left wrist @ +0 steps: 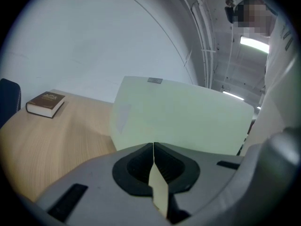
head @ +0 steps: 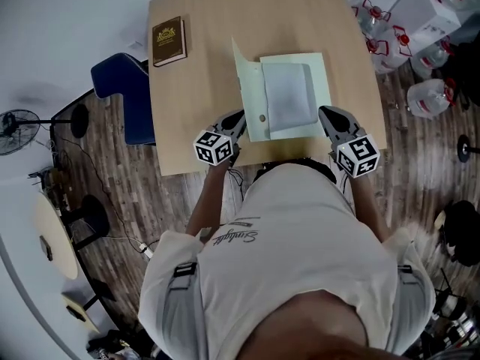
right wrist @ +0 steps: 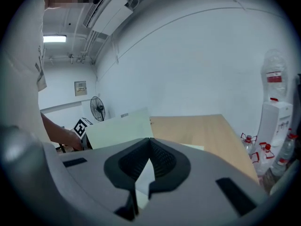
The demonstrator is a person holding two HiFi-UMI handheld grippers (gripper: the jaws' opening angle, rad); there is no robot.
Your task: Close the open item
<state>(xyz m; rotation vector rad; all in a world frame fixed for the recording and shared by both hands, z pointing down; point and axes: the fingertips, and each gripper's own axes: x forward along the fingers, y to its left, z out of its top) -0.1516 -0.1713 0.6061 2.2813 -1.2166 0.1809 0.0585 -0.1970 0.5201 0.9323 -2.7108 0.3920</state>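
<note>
My left gripper (head: 235,123) is clamped on the raised cover (left wrist: 178,112) at the left edge of the folder (head: 296,96), frame centre, spine running away from me; closing swings it rightward, toward my right gripper (head: 328,116), jaws together.

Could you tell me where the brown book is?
In the head view the brown book lies on the table's far left corner, apart from the open folder to its right.

The place looks like a plain office or lab workroom: a wooden table (head: 225,21), a blue chair (head: 124,81) at the tabletop's left edge, a standing fan (head: 16,131), floor cables (head: 94,175), water jugs (head: 429,96) and bare white walls.
</note>
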